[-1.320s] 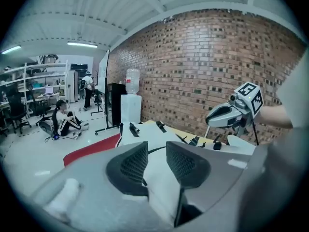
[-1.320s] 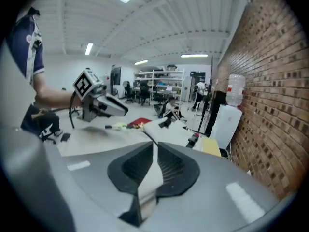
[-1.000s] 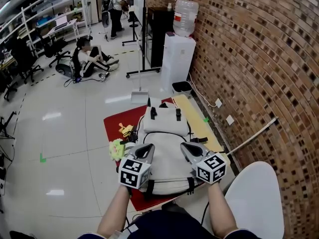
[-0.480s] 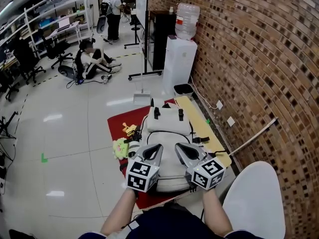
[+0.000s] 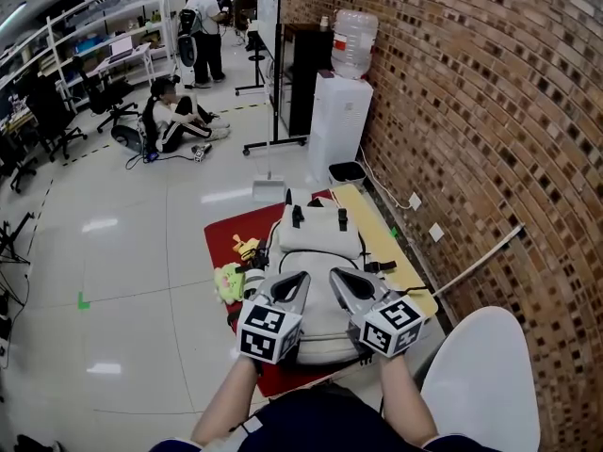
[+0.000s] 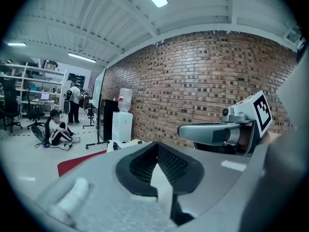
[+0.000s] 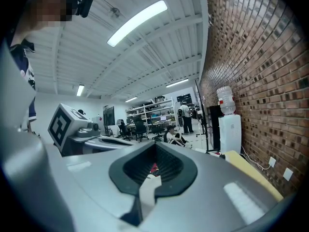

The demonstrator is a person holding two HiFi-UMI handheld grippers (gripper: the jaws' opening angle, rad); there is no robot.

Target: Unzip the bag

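Head view: both hand-held grippers clenched above the bag

From where I stand, the left hand-held gripper point(image 5: 294, 282) and the right hand-held gripper point(image 5: 341, 277) hang side by side, tips angled toward each other. Each has its jaws pressed together on nothing. The white bag point(image 5: 316, 238) lies under them on a red mat point(image 5: 226, 234), close to the brick wall point(image 5: 471, 111).

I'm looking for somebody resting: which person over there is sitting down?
The nearer person in dark clothes, on the floor; the other person, white-shirted, stands farther back.
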